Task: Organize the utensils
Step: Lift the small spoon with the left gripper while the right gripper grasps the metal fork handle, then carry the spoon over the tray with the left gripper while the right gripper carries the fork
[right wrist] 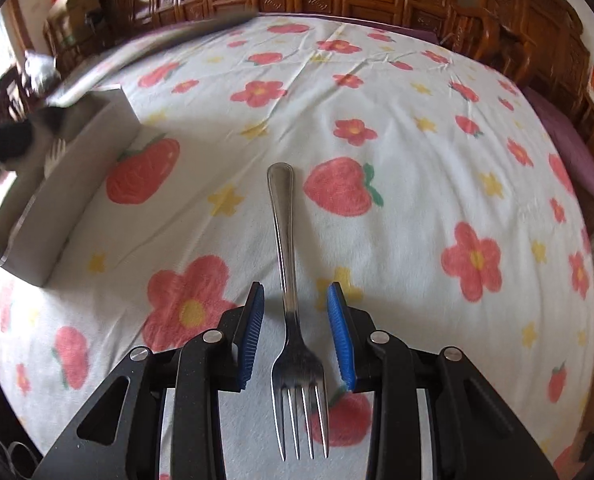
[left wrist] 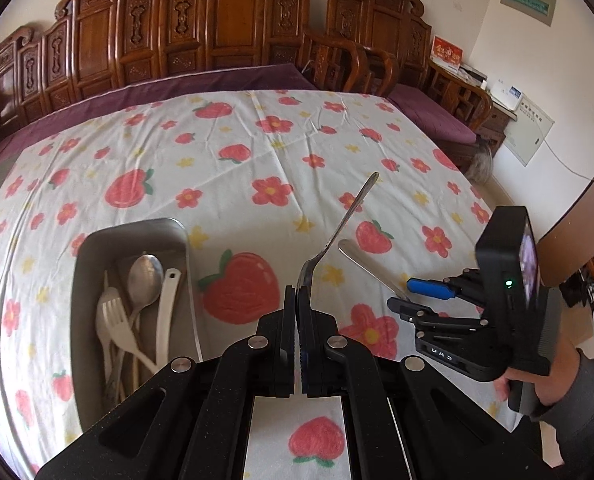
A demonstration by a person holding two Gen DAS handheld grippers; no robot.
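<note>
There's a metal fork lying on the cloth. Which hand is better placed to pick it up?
The right. The right gripper already has its open fingers on either side of the fork. The left gripper is shut on a spoon.

Metal tray [right wrist: 57,208] far end blurred in right wrist view; utensil [left wrist: 339,232] head hidden between closed pads

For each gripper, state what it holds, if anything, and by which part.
Left gripper: a metal utensil, gripped at its broad end. Right gripper: nothing; its open jaws straddle the fork.
</note>
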